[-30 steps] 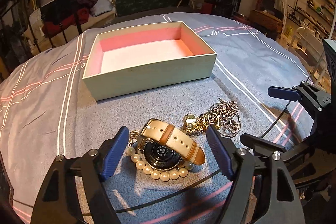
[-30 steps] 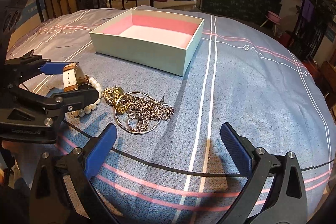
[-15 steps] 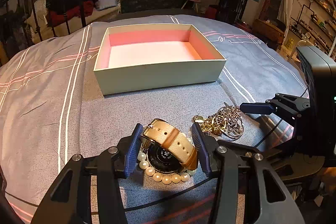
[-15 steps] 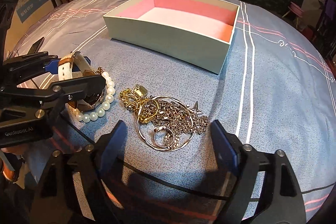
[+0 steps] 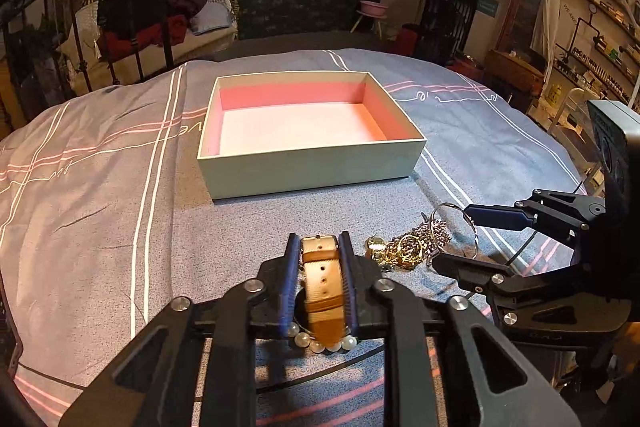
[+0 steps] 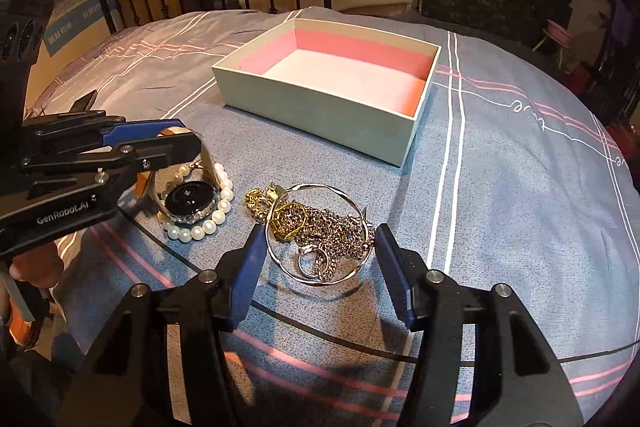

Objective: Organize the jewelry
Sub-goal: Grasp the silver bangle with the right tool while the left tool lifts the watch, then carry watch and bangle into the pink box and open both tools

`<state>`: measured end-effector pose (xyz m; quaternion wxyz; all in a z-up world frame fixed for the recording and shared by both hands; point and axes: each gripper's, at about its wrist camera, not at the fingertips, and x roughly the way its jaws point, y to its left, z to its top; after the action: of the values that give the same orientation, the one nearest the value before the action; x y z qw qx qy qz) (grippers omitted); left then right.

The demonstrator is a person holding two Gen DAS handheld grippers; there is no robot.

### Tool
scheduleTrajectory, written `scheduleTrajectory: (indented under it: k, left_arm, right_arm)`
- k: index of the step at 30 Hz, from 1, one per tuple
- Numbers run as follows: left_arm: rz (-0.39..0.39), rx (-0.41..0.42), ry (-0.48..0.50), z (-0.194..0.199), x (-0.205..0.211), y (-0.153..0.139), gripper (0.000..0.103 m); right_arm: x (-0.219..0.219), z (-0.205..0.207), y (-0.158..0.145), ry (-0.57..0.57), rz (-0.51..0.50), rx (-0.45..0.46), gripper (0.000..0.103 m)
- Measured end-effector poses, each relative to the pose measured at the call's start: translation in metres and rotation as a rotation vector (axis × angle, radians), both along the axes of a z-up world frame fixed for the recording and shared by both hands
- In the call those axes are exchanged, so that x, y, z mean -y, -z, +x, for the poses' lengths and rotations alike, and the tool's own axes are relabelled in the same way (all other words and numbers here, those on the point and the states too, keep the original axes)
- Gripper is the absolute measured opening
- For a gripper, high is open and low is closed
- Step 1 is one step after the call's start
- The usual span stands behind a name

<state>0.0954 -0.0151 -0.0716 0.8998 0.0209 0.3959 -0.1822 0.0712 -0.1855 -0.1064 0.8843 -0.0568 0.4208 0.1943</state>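
My left gripper (image 5: 320, 259) is shut on the tan strap of a watch (image 5: 323, 283), whose dark face (image 6: 188, 201) sits inside a pearl bracelet (image 6: 208, 225) on the cloth. My right gripper (image 6: 320, 251) is open, its blue pads either side of a silver bangle (image 6: 320, 231) that rings a heap of silver and gold chains (image 6: 316, 227). The heap also shows in the left wrist view (image 5: 408, 247). An open pale box with pink lining (image 5: 312, 163) stands beyond, empty; it also shows in the right wrist view (image 6: 320, 103).
Everything lies on a round table under a grey-blue cloth with pink and white stripes (image 5: 100, 187). A black iron bed frame (image 6: 200, 3) with clothes stands behind the table. Shelves (image 5: 592, 27) line the far right wall.
My left gripper has closed onto the watch strap. My right gripper has moved in over the chain heap and narrowed around the bangle.
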Motion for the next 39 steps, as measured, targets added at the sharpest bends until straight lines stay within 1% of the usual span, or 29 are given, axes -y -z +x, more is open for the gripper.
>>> scheduleTrajectory:
  k: [1,4,6,18,24,28,31,35,39]
  left_arm:
    - [-0.006,-0.001,0.000,0.001,0.000,-0.002,0.019]
    - [0.014,0.013,-0.009,0.002,0.000,-0.006,0.019]
    - [0.013,0.023,-0.009,0.002,0.000,-0.010,0.019]
    - [0.008,0.112,-0.011,0.002,0.001,-0.047,0.019]
    - [0.018,0.144,-0.010,0.013,0.005,-0.059,0.019]
    - [0.023,0.172,-0.023,0.034,0.007,-0.073,0.019]
    - [0.028,0.189,-0.046,0.058,0.009,-0.083,0.019]
    - [0.028,0.189,-0.084,0.089,0.010,-0.091,0.019]
    - [0.037,0.176,-0.109,0.116,0.012,-0.092,0.019]
  right_arm:
    - [0.000,-0.001,-0.003,0.000,0.003,0.011,0.056]
    - [-0.001,-0.002,-0.010,-0.008,0.005,0.032,0.056]
    - [-0.002,-0.001,-0.014,-0.009,0.003,0.046,0.056]
    - [-0.004,0.002,-0.043,-0.015,0.017,0.131,0.056]
    - [-0.006,0.014,-0.065,-0.014,0.016,0.193,0.056]
    - [-0.006,0.034,-0.081,0.000,0.013,0.240,0.056]
    - [-0.004,0.061,-0.088,0.029,0.014,0.255,0.056]
    - [0.001,0.101,-0.091,0.082,0.022,0.245,0.056]
    - [0.004,0.137,-0.087,0.114,0.017,0.210,0.056]
